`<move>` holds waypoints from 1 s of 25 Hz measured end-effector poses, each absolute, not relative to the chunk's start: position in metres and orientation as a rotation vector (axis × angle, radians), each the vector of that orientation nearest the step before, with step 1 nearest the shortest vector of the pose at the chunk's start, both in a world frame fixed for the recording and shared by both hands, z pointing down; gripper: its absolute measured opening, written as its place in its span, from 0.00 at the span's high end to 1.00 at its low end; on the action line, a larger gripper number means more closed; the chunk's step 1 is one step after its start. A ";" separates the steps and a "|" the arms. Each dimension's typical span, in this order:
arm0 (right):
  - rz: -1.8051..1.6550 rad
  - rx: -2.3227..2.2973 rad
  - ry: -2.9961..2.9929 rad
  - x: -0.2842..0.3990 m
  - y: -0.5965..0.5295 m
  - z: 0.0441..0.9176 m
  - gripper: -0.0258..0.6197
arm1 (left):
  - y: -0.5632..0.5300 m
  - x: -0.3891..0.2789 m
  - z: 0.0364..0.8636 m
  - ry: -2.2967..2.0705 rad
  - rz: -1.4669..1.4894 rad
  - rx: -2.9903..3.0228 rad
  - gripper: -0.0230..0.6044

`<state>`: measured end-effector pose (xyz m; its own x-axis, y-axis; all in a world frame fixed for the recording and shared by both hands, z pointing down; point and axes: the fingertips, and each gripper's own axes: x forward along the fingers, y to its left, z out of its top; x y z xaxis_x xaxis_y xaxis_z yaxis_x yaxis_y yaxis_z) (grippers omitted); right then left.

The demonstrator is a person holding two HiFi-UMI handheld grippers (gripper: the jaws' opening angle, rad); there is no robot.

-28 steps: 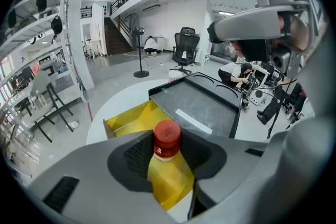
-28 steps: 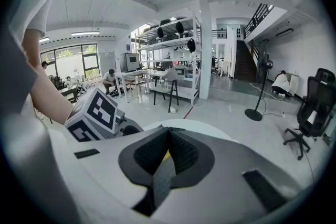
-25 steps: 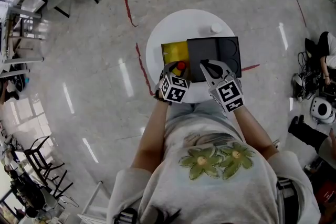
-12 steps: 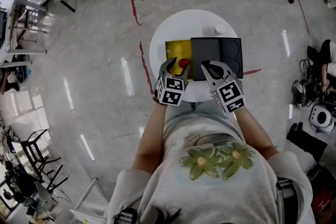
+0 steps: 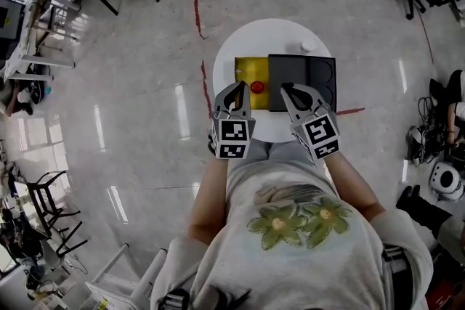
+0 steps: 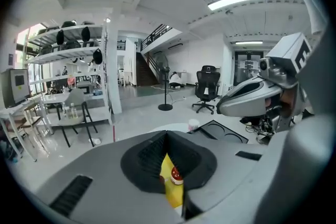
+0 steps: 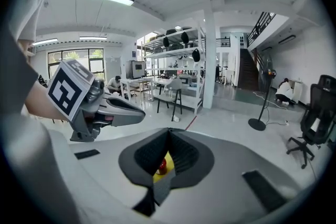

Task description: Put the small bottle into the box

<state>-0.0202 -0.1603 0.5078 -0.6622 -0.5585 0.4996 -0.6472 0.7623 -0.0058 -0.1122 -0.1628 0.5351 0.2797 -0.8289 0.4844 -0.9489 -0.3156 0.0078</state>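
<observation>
One round table (image 5: 272, 33) carries the yellow box (image 5: 245, 71) just ahead of our two grippers. Our left gripper (image 5: 235, 94) has just closed on nothing, and our right gripper (image 5: 293, 94) is shut and empty too. With the small bottle (image 5: 256, 87) inside the box, just beyond the left tips, we judge the placing done; next we need only draw clear.

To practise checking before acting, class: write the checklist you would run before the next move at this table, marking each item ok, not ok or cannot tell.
1. The small bottle is in the yellow box: ok, its red cap shows inside.
2. The left tongs have let go: ok, jaws just closed, nothing between them.
3. The right tongs are free: ok, shut on nothing.
4. The black lid is closed: not ok, it lies open to the box's right.
5. The bottle stands upright: cannot tell.
</observation>
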 end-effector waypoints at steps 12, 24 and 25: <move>0.171 0.884 -2.597 -0.016 -0.130 0.458 0.96 | -0.130 -0.101 0.460 -1.769 0.466 2.291 0.96; 0.100 0.793 -2.676 -0.004 -0.086 0.415 0.96 | -0.084 -0.085 0.418 -1.874 0.409 2.232 0.96; 0.099 0.793 -2.677 -0.003 -0.082 0.414 0.96 | -0.080 -0.084 0.417 -1.874 0.407 2.231 0.96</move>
<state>-0.0029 -0.0825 0.4142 -0.7839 -0.5155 0.3461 -0.5395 0.8414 0.0310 -0.0836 -0.0802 0.4166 0.1590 -0.9290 0.3341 -0.9839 -0.1770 -0.0238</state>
